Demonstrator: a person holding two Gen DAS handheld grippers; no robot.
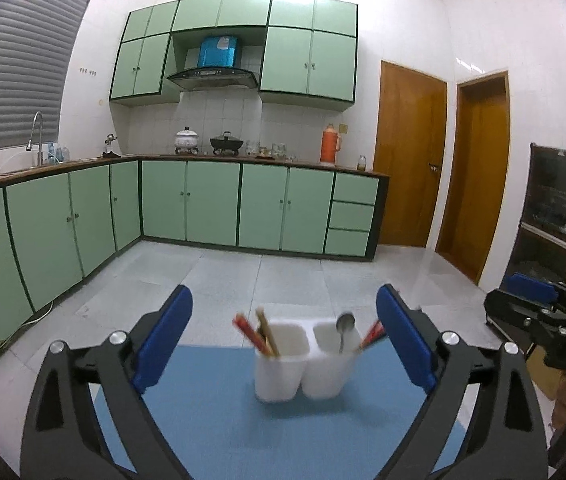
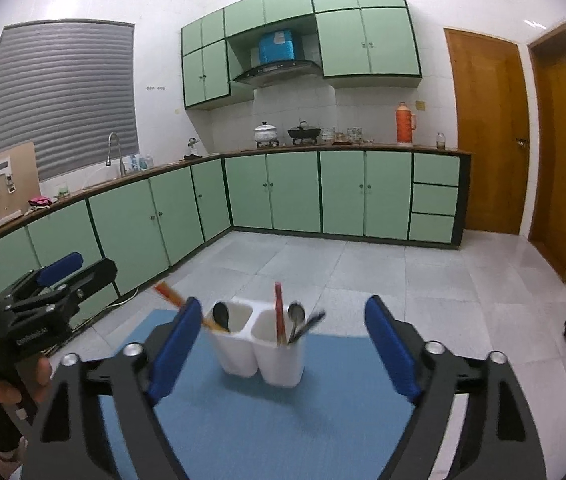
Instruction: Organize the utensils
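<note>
The white two-cup utensil holder (image 2: 261, 346) stands on the blue mat (image 2: 243, 420) on the desk, holding chopsticks (image 2: 278, 314) and spoons (image 2: 296, 314) that lean on its rims. These look light, stiff and slippery, so a grip on the upper handles seems best. Left claw (image 1: 283, 340) and right claw (image 2: 283, 344) both gape wide, empty. Motion blur hides exact utensil counts and the lower ends inside the cups.

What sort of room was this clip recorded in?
A home kitchen, most likely: green cabinets under a counter with a faucet, and a range hood over pots on a stove.
</note>
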